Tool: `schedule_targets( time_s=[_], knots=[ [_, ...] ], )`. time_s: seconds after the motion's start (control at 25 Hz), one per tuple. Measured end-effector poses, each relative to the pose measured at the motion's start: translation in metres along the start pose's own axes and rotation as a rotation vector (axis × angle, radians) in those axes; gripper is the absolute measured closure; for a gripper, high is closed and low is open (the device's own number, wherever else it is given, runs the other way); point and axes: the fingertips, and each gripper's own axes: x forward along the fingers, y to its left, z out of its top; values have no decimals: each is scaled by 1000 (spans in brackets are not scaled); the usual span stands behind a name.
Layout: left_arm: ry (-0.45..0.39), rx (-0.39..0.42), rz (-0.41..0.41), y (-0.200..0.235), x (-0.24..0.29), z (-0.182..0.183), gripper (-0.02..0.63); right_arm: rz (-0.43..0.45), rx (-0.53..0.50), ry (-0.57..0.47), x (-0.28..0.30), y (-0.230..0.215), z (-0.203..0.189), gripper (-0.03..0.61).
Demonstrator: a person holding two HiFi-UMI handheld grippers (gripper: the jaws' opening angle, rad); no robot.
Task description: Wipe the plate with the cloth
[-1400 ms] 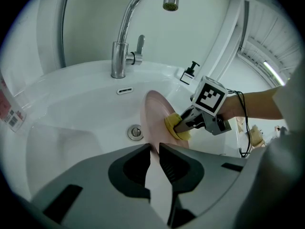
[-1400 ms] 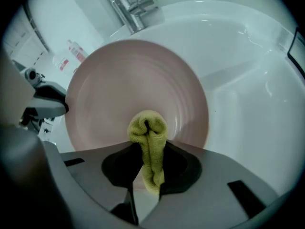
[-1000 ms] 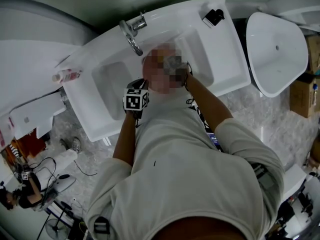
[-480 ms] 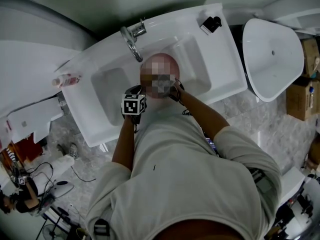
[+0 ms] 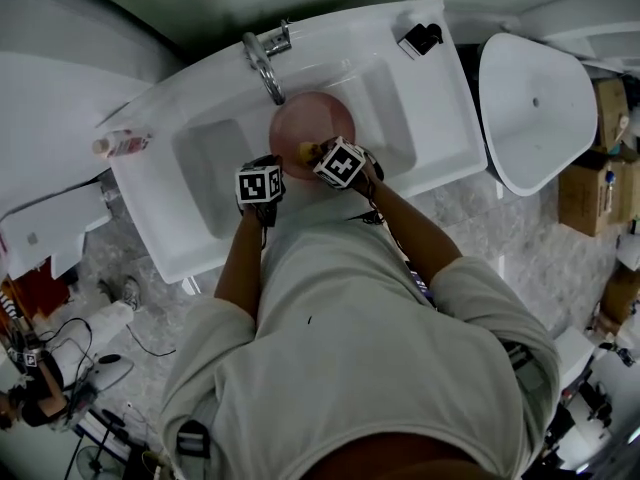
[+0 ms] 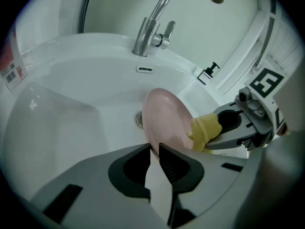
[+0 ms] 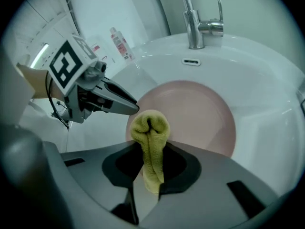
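A pink plate (image 5: 311, 126) stands tilted on edge in the white sink (image 5: 200, 158), below the faucet. My left gripper (image 6: 155, 149) is shut on the plate's (image 6: 164, 118) near rim and holds it up. A folded yellow cloth (image 7: 150, 128) is pinched in my right gripper (image 7: 150, 149), which is shut on it. The cloth (image 6: 206, 130) touches the plate's face at its right side, with the right gripper (image 6: 224, 132) behind it. In the head view both marker cubes sit at the plate's near edge, with the left gripper (image 5: 272, 166) and the right gripper (image 5: 315, 153) close together.
A chrome faucet (image 5: 262, 63) rises behind the plate and the drain (image 6: 138, 119) lies under it. A bottle (image 5: 120, 144) lies on the sink's left ledge, a black dispenser (image 5: 420, 36) at its back right. A white tub (image 5: 530, 108) stands to the right.
My right gripper has moved left with the cloth, from the plate's right side to its near edge, and has rolled. The left gripper has sunk a little, still holding the plate.
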Motion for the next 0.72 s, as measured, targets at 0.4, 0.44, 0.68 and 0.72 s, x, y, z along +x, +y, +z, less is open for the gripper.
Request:
schedule_targets(
  time_s=[0.4, 0.44, 0.68, 0.72],
  knots=[
    [72, -42, -46, 22, 36, -13, 540, -213, 152, -242, -59, -14, 8, 497],
    [83, -36, -46, 24, 38, -14, 538, -223, 178, -269, -65, -15, 10, 497],
    [112, -27, -42, 27, 44, -21, 532, -279, 293, -369, -90, -4, 8, 497],
    [113, -25, -46, 28, 44, -22, 531, -286, 307, -378, -92, -1, 7, 497]
  ],
)
